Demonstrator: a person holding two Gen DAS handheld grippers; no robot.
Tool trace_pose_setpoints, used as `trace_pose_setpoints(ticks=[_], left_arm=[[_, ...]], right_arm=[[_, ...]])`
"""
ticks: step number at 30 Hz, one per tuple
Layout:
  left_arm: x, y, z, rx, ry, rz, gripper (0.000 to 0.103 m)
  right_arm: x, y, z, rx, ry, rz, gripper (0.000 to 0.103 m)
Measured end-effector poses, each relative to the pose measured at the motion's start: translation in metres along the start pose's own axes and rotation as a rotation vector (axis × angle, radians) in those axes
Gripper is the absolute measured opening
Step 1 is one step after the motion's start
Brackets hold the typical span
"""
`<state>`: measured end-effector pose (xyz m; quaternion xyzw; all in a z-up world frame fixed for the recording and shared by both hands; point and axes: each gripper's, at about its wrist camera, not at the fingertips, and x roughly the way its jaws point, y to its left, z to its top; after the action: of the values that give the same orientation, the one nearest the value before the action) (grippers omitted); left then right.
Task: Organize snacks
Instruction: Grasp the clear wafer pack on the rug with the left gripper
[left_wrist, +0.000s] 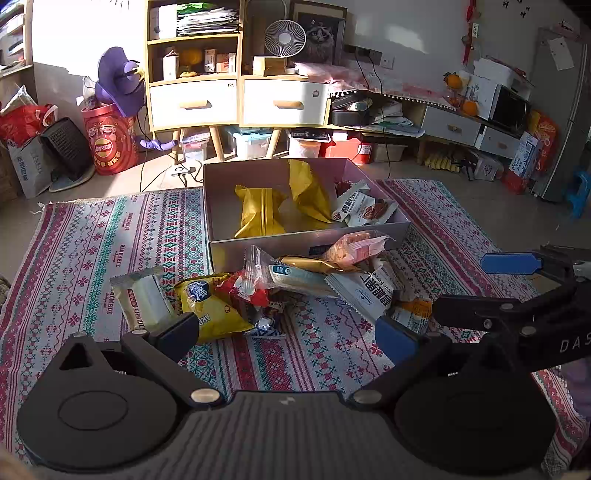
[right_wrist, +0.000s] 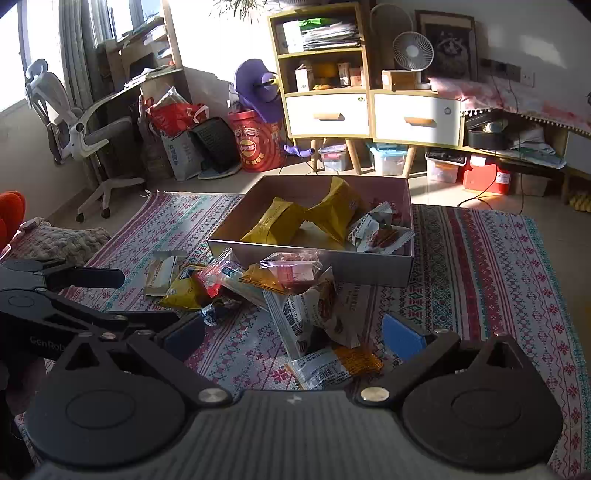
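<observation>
Rug (left_wrist: 110, 236) beneath, box (left_wrist: 258, 245) apparently lengthwise crosswise.

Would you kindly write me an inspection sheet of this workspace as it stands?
Surface: patterned rug on a tiled floor.
Job's things: open box holding yellow packets; snack pile loose in front of it.
Clutter: red tub, storage bins under the cabinet.
Grippers: left hand-held gripper and right hand-held gripper both open, empty.
Cables: black cord across the floor.
Surroundings: office chair, fan.
</observation>
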<state>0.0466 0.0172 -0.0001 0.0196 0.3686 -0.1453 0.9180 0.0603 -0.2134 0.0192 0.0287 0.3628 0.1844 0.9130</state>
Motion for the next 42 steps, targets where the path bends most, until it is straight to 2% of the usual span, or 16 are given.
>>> trace_pose_setpoints(ticks=[6,17,24,27,29,35,37,42], left_arm=[[0.001,0.002,-0.024,0.018,0.024,-0.008,0.103],[0.011,-0.008,-0.053,0.036,0.106,-0.038,0.103],[0.022,-0.016,-0.071,0.012,0.208,-0.080,0.101],[0.020,-0.019,-0.074,0.019,0.206,-0.080,0.093],[0.018,-0.020,-0.073,0.020,0.202,-0.092,0.083],[0.017,-0.022,-0.071,-0.004,0.197,-0.105,0.068],[0.017,-0.021,-0.071,-0.016,0.192,-0.101,0.064],[0.021,-0.015,-0.065,-0.076,0.188,-0.106,0.046]], right_arm=[[0.000,-0.002,-0.017,-0.021,0.018,-0.024,0.102],[0.014,0.000,-0.049,-0.106,0.110,-0.091,0.102],[0.031,-0.007,-0.060,-0.090,0.165,-0.119,0.102],[0.032,-0.008,-0.062,-0.089,0.152,-0.115,0.102],[0.033,-0.007,-0.061,-0.082,0.145,-0.112,0.103],[0.039,-0.010,-0.059,-0.085,0.115,-0.097,0.103],[0.042,-0.011,-0.056,-0.083,0.109,-0.097,0.103],[0.047,-0.010,-0.051,-0.077,0.100,-0.107,0.103]])
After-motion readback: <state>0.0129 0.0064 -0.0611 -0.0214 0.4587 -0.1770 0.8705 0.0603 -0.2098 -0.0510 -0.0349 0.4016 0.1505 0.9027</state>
